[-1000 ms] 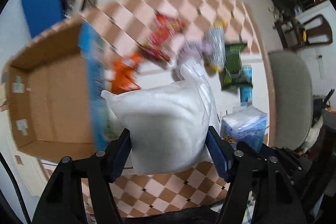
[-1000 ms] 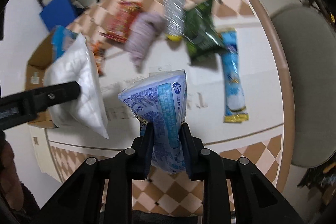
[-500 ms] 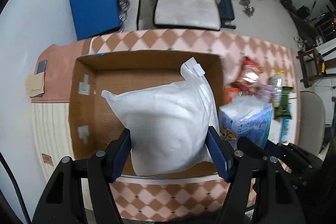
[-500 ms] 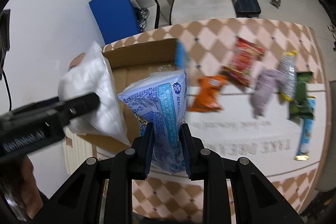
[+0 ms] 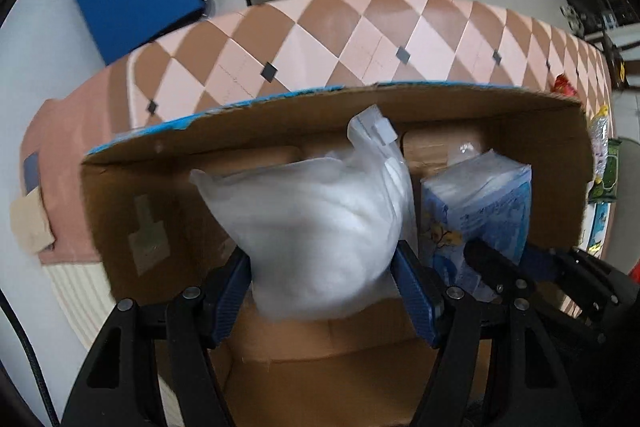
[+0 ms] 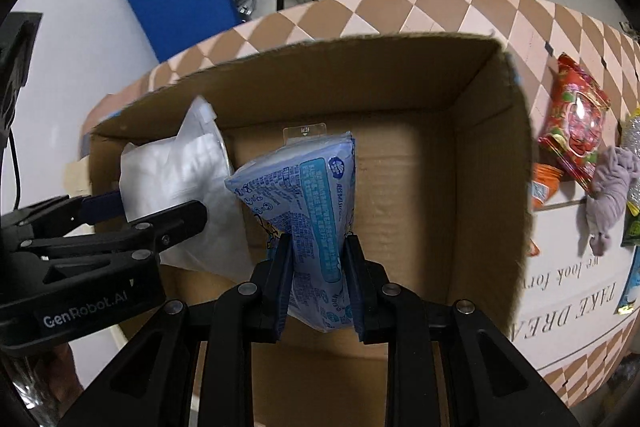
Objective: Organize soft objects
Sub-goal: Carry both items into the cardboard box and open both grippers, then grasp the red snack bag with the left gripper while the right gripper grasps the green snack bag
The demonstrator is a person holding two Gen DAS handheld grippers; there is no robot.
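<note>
Cardboard box [image 6: 484, 155] below; left jaws clenched on white bag [image 5: 316, 227], right on blue pack [image 6: 316, 195], seemingly tissues.

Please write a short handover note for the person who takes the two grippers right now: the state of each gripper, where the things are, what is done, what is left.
Left gripper: shut on the white padded bag, held over the open cardboard box.
Right gripper: shut on the blue tissue pack, also over the box, beside the white bag.
Done: both items are lifted and brought above the box.
Left: release both inside. On the table right of the box lie the red snack bag, orange packet and grey cloth.
</note>
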